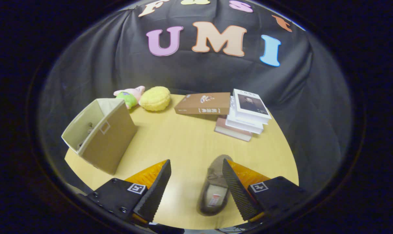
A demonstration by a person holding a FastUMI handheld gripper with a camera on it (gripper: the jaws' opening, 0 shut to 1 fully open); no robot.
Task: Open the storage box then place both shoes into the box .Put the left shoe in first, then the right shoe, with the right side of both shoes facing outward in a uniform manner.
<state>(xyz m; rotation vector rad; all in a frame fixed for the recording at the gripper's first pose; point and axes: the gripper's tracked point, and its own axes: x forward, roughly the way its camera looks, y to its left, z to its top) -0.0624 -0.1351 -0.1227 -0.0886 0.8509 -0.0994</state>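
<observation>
A beige fabric storage box (100, 135) stands on the yellow table (183, 139), off to the left beyond my fingers, its open top tilted away to the left; something dark lies inside, too dim to name. One brown shoe (214, 187) lies on the table between my fingers, close against the right one, toe pointing away, its pale insole showing. My gripper (196, 164) is open above the table, and neither finger presses on the shoe.
Behind the box lie a pink-and-green plush toy (130, 95) and a yellow plush (155, 98). A brown book (203, 103) and a stack of books (246, 115) sit at the far right. The table edge curves close on the right.
</observation>
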